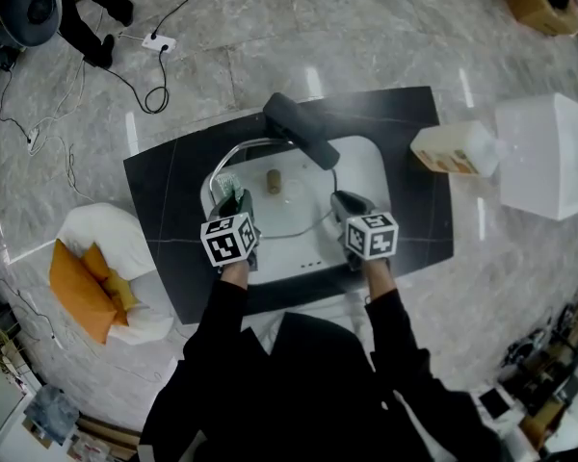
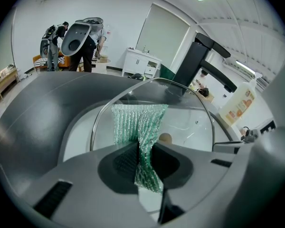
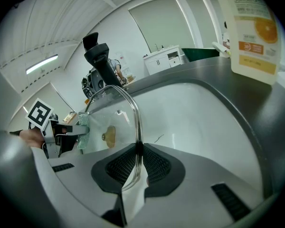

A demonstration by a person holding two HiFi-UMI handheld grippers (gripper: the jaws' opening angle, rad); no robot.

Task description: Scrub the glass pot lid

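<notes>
The left gripper (image 2: 143, 156) was found clamped on a green mesh scourer (image 2: 137, 122), set against the glass pot lid (image 1: 291, 207). The lid was held by its rim in the shut right gripper (image 3: 137, 161), over the white sink (image 1: 368, 165). Scrubbing was judged barely begun, with rinsing left.

The pot lid (image 2: 190, 122) is clear smooth glass with a polished metal rim (image 2: 93, 133); the scrubber (image 2: 135, 120) is rough, glittery mesh. The sink (image 1: 362, 173) is glossy white, the faucet (image 1: 299, 128) at its twelve o'clock matt black.
</notes>
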